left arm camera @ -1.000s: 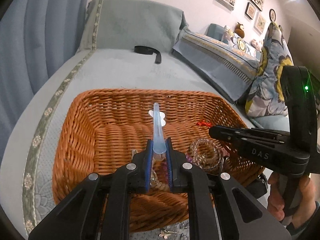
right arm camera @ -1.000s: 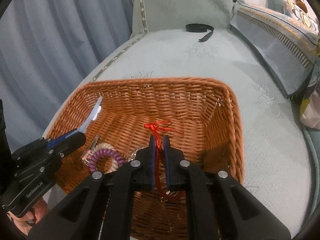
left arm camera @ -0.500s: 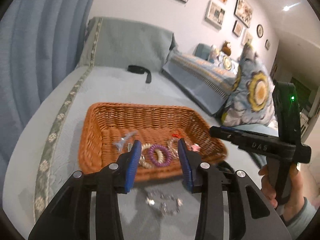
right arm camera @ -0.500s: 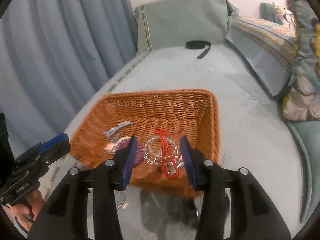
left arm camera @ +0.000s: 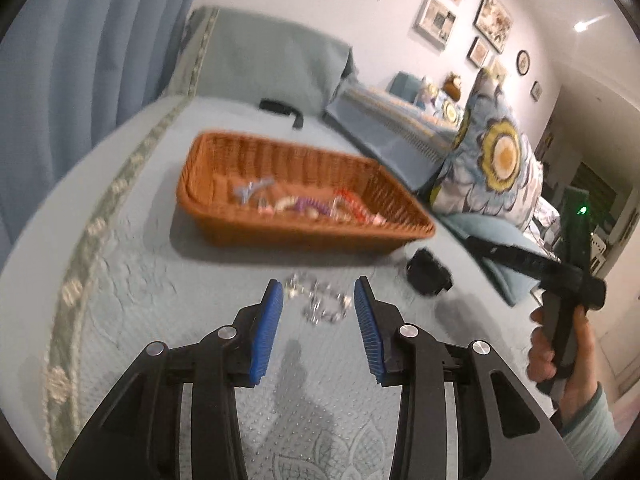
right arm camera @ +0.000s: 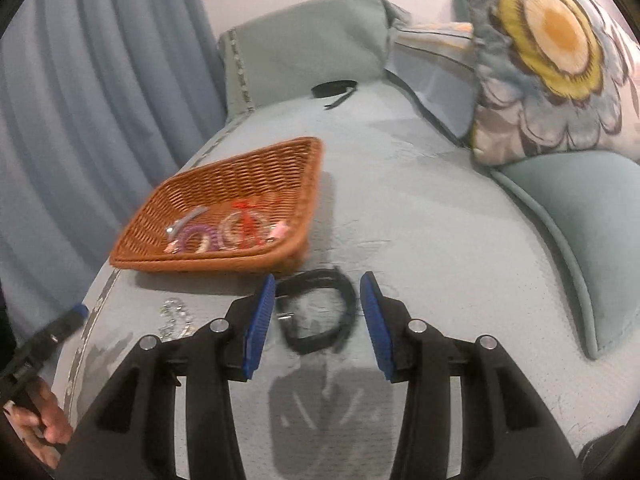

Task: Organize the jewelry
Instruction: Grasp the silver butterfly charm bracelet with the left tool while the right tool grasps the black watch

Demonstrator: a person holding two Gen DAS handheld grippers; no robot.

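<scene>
A brown wicker basket (left arm camera: 224,224) (right arm camera: 160,258) stands on the pale blue bedspread. It holds a blue hair clip (left arm camera: 250,190), a purple coil hair tie (right arm camera: 196,236), a clear bead bracelet (right arm camera: 232,234) and a red string bracelet (right arm camera: 248,220). A silver chain bracelet (left arm camera: 320,300) (right arm camera: 176,318) lies on the bed in front of the basket, just ahead of my open, empty left gripper (left arm camera: 319,294). A black band (right arm camera: 320,312) (left arm camera: 428,276) lies just ahead of my open, empty right gripper (right arm camera: 318,292).
A black strap (left arm camera: 280,108) (right arm camera: 334,90) lies far back near the headboard cushion (left arm camera: 264,64). Flower-print pillows (left arm camera: 488,164) (right arm camera: 552,52) and a blue cushion (right arm camera: 572,208) line the right side. Blue curtains (right arm camera: 80,100) hang on the left.
Both grippers let go of the hair clip and the red string bracelet into the basket, opened wide and drew back toward me. They now hang over the items lying on the bedspread.
</scene>
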